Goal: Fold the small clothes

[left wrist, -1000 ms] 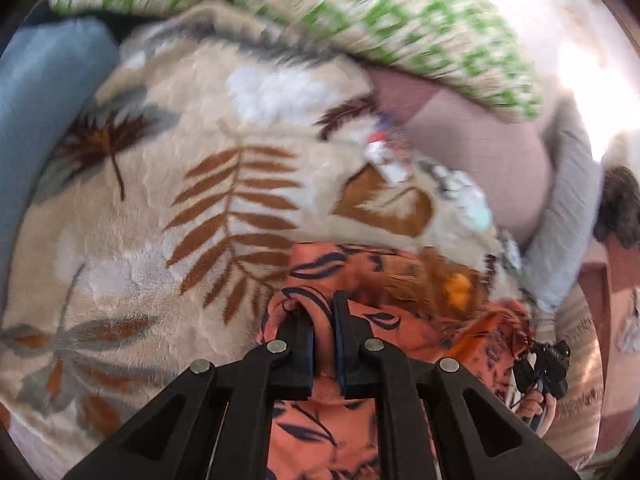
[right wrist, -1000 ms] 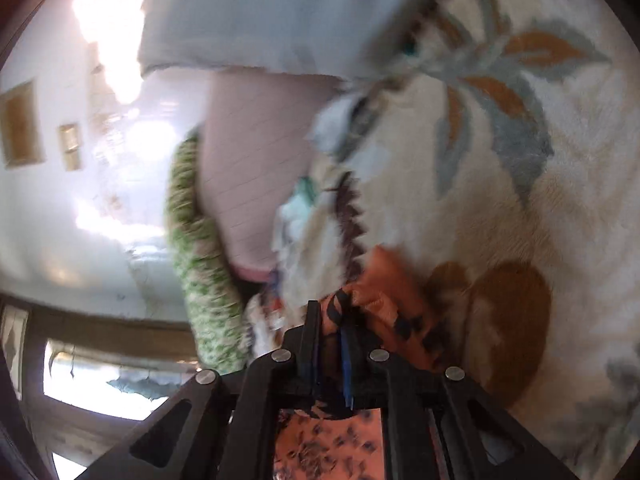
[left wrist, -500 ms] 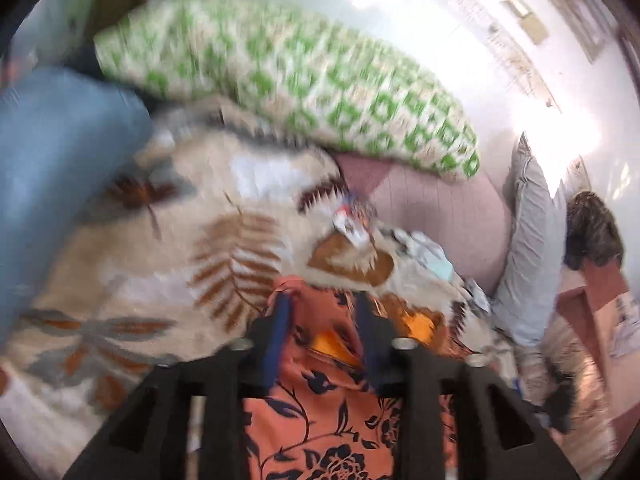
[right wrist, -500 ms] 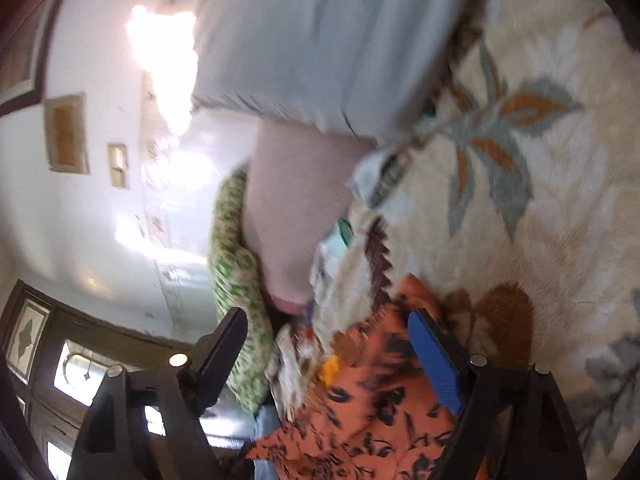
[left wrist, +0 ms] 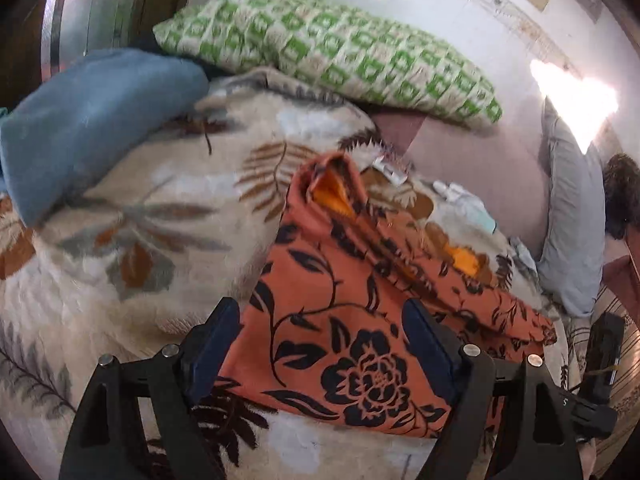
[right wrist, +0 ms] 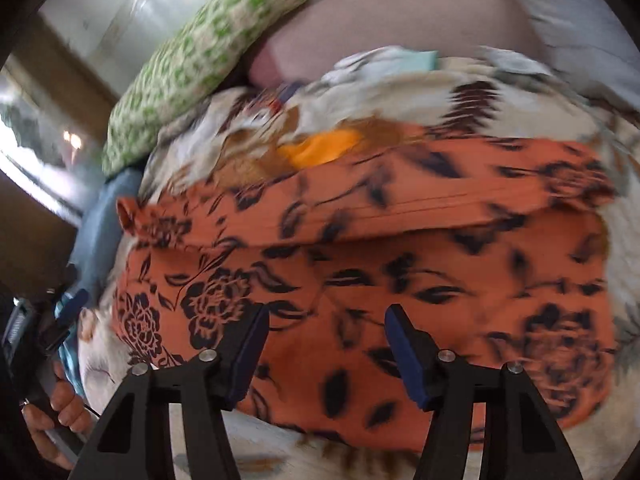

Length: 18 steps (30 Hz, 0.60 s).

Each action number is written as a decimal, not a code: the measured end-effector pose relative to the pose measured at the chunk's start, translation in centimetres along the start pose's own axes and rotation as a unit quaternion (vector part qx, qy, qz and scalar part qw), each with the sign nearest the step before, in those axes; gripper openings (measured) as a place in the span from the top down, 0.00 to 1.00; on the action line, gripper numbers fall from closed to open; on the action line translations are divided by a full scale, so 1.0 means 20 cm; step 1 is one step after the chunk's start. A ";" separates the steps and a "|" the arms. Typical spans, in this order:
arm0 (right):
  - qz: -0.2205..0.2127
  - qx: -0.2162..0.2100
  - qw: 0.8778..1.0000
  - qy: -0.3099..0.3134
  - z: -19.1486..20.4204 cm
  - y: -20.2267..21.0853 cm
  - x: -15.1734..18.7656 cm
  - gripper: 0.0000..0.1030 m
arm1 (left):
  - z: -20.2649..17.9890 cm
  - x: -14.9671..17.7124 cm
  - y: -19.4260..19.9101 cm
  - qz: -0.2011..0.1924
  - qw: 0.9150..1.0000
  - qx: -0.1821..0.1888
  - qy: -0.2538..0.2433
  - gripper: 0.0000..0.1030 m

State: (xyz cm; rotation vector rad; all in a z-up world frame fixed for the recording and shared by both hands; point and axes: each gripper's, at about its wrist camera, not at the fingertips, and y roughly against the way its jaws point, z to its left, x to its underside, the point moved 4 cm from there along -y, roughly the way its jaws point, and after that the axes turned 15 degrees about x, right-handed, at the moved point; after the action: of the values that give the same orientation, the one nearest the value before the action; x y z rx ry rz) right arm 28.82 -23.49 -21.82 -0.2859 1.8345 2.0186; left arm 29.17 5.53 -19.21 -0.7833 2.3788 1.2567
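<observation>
An orange garment with a black floral print (left wrist: 352,320) lies folded on a cream leaf-patterned blanket (left wrist: 160,216). It also shows in the right wrist view (right wrist: 360,264), folded in layers with a yellow-orange lining showing at its far edge. My left gripper (left wrist: 324,344) is open and empty, its jaws spread above the garment's near edge. My right gripper (right wrist: 326,344) is open and empty, also over the garment's near part. The other gripper (right wrist: 48,328) shows at the left edge of the right wrist view, held in a hand.
A green-and-white patterned pillow (left wrist: 328,52) and a blue cushion (left wrist: 88,116) lie behind the blanket. A grey pillow (left wrist: 572,216) and a pink sheet (left wrist: 480,160) are at the right. Small pale cloths (left wrist: 464,200) lie beyond the garment.
Both grippers were shut on the orange garment a second ago. They opened, let it go, and drew back; the garment now lies folded on the blanket.
</observation>
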 end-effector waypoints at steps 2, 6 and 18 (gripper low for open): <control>0.016 0.001 1.000 0.021 0.14 -0.09 -0.02 0.39 | 0.06 0.03 -0.06 0.012 1.000 -0.023 0.008 0.19; -0.004 0.057 0.996 0.066 0.33 -0.24 -0.15 0.39 | 0.13 0.01 -0.14 0.038 0.998 -0.035 0.036 0.19; -0.104 0.075 0.989 -0.074 0.15 -0.10 -0.78 0.38 | 0.16 -0.05 -0.13 0.044 0.998 -0.027 0.036 0.19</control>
State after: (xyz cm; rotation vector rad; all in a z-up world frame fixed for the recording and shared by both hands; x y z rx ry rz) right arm 44.05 -22.75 -17.02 -0.2654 1.7738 1.7064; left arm 31.72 7.36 -22.19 -0.7596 2.4700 1.3537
